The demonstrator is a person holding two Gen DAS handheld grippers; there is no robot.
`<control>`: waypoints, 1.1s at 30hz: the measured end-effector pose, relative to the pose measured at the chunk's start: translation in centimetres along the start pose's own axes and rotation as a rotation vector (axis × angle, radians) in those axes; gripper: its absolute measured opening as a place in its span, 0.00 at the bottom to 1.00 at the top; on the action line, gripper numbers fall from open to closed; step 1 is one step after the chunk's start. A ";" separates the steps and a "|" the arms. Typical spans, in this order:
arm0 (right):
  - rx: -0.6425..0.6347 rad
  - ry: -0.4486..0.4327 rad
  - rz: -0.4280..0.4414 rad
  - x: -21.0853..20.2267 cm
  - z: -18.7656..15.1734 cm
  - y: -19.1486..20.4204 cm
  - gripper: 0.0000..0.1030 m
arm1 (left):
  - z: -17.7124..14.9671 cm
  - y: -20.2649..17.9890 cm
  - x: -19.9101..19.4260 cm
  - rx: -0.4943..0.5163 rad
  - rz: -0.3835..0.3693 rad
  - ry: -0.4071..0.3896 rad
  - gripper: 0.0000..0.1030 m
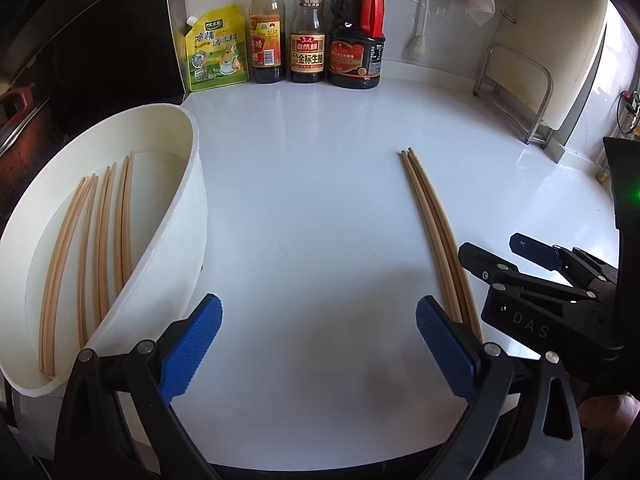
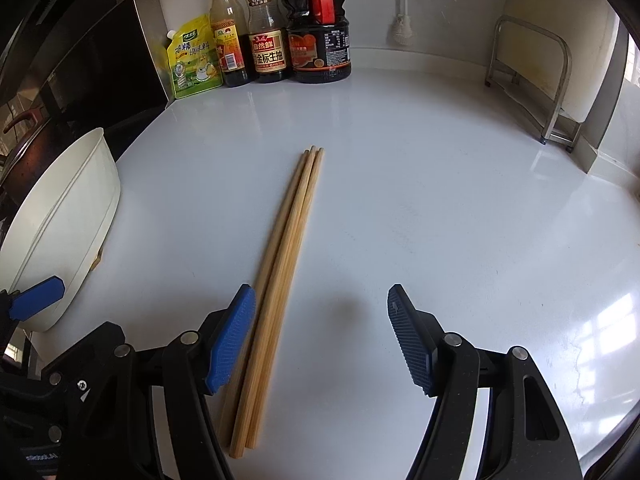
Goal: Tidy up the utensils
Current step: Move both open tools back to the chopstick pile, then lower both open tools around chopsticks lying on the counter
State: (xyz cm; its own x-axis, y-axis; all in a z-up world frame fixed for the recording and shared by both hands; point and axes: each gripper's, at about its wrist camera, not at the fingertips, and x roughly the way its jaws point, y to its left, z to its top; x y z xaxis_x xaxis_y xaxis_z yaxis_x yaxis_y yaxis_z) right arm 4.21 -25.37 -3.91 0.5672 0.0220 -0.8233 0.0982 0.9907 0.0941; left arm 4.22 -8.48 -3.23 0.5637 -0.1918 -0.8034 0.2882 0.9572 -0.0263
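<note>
Three wooden chopsticks (image 2: 286, 248) lie side by side on the white counter; they also show in the left wrist view (image 1: 434, 220). A white oval tray (image 1: 188, 184) at the left holds several more chopsticks (image 1: 102, 236); its outer wall shows in the right wrist view (image 2: 68, 216). My left gripper (image 1: 318, 342) is open and empty, between the tray and the loose chopsticks. My right gripper (image 2: 322, 340) is open and empty, low over the counter; the loose chopsticks pass just inside its left finger (image 2: 232, 340). The right gripper (image 1: 516, 252) also shows in the left wrist view, beside the chopsticks.
At the back stand a yellow seasoning pouch (image 1: 216, 52) and three sauce bottles (image 1: 306, 28). A metal rack (image 1: 516, 92) stands at the back right against a white appliance. A dark stove area (image 1: 80, 60) lies left of the tray.
</note>
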 end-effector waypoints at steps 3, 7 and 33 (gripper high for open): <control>-0.004 0.018 -0.013 0.8 0.4 0.1 0.64 | 0.0 0.2 -0.3 -0.017 -0.016 -0.021 0.93; -0.010 0.034 -0.036 1.3 0.2 -0.2 0.64 | 0.2 0.1 -0.1 -0.019 -0.015 -0.019 0.93; 0.054 0.024 -0.138 -0.5 -2.3 -6.3 0.64 | 2.8 -4.7 5.9 0.010 -0.057 0.080 0.93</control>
State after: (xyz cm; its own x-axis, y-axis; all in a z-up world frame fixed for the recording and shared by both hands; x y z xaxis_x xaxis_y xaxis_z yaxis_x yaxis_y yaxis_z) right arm 1.44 -31.34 -5.36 0.5257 -0.1097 -0.8436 0.2182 0.9759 0.0090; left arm 8.38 -14.72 -6.20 0.4823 -0.2274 -0.8460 0.3263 0.9429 -0.0675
